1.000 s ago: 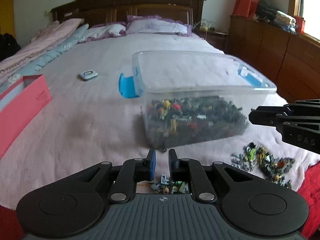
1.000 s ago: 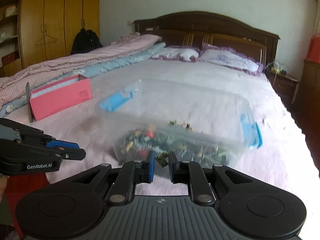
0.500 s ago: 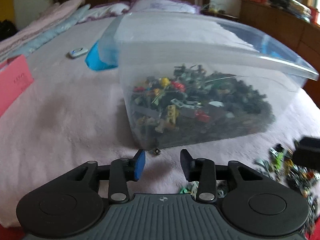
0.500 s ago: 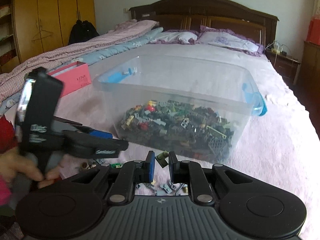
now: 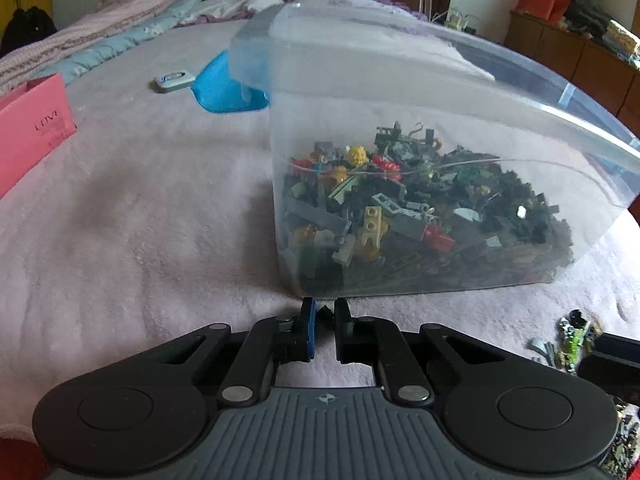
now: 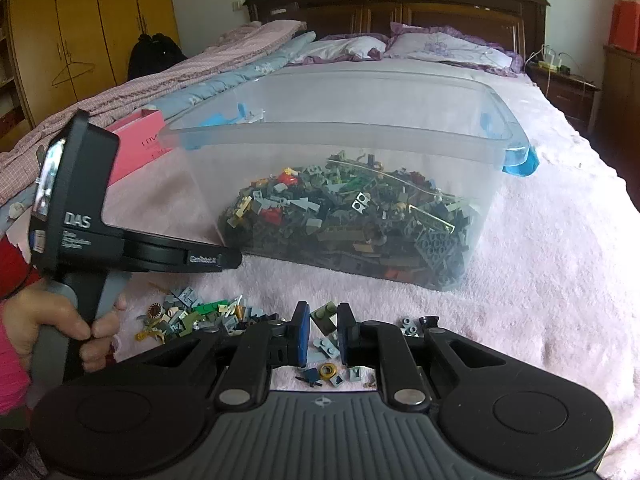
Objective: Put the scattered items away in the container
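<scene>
A clear plastic bin with blue latches stands on the pink bedspread, part full of small toy bricks. My left gripper is shut on a small dark brick right at the bin's near bottom corner. My right gripper is shut on a small olive-green brick, held low over loose bricks in front of the bin. More loose bricks lie at the right of the left wrist view. The left gripper's body shows in the right wrist view.
A pink box lies left of the bin. A small white device lies further up the bed. Pillows and a dark headboard are beyond. Wooden drawers stand to the right of the bed.
My left gripper opened, moved in to the bin's corner and has shut on the small dark brick there. My right gripper has dropped low, still holding its green brick.
</scene>
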Demonstrator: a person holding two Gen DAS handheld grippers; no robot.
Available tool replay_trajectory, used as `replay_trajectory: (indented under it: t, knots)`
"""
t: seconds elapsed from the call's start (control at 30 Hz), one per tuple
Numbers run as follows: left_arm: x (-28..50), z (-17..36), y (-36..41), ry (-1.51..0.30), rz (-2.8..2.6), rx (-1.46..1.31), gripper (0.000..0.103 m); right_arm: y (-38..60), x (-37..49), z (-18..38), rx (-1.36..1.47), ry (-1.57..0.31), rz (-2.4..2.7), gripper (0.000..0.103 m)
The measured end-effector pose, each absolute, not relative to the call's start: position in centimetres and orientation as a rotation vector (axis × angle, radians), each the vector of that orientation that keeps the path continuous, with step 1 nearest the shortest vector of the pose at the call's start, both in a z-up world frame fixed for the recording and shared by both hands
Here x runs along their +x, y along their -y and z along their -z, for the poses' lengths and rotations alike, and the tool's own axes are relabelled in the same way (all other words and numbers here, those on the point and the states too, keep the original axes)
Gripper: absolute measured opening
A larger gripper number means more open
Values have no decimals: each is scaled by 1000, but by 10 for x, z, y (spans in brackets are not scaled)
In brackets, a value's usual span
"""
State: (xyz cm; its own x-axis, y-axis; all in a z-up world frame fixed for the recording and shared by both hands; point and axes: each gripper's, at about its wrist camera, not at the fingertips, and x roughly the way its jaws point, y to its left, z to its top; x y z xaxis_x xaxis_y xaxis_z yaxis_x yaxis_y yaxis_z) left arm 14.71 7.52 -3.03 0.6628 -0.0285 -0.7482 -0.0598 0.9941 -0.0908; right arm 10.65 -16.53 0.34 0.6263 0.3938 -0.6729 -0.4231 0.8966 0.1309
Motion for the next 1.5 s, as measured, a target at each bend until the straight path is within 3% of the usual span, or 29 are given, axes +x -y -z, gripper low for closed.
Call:
replay_trajectory:
  t: [0.63, 0.97, 1.23, 1.4, 1.5]
  knots:
    - [93, -67, -46, -641, 101, -24, 11, 162, 93, -45, -67, -653, -482, 16]
    - [130, -104, -43, -525, 100, -2, 11, 159, 114, -94, -84, -523, -495, 16]
    - [172, -107, -40, -535, 99, 13, 12, 160, 149, -121, -82, -450, -488, 16]
    - [188, -102, -38, -567, 95, 5, 28, 163, 175, -119, -55, -465, -456, 23]
    - [186, -99, -37, -569, 93, 0, 52, 168, 181, -115, -43, -483, -438, 27]
